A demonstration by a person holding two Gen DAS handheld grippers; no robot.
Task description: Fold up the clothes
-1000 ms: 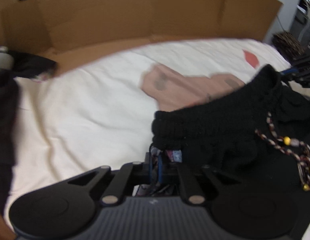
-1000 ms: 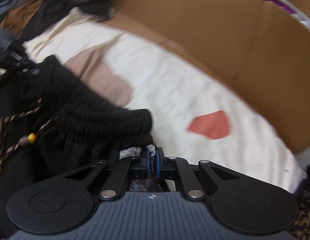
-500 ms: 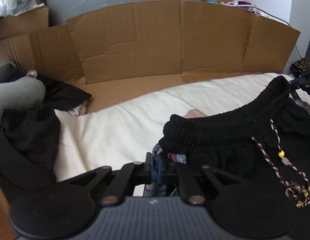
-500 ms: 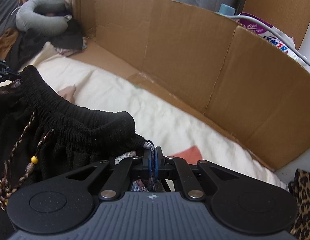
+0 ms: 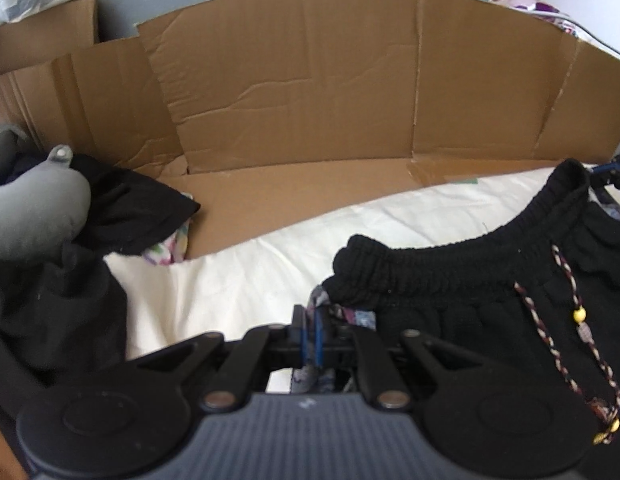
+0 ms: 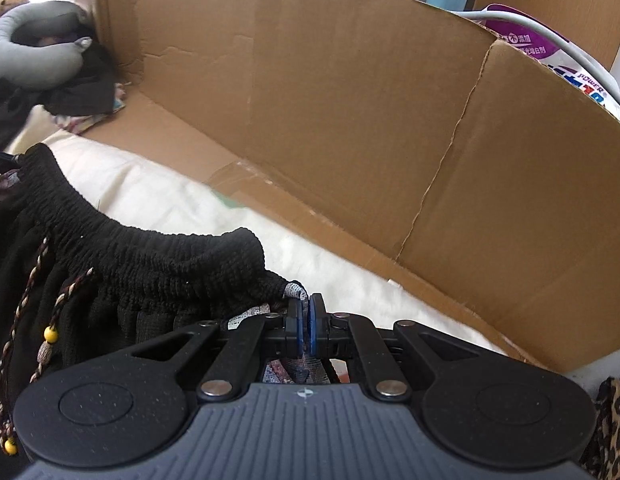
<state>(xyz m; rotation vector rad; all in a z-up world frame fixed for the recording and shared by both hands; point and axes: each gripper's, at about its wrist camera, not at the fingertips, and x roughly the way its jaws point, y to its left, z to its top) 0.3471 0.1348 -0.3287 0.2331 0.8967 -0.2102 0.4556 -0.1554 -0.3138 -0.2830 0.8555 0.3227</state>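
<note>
Left claw (image 5: pixel 310 338) and right claw (image 6: pixel 304 322) both pinched tight on the black garment (image 5: pixel 449 276), stretched above the cream bed (image 5: pixel 246 280). It's soft and floppy; you want those waistband corners.

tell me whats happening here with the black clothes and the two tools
A person is folding clothes with a handheld tool in each hand. The left tool and the right tool are each shut on one end of the elastic waistband of a black garment, holding it stretched between them over a cream bedsheet. Its braided, beaded drawstring hangs loose. Cardboard stands behind the bed, and a grey neck pillow lies on other dark clothes nearby.
</note>
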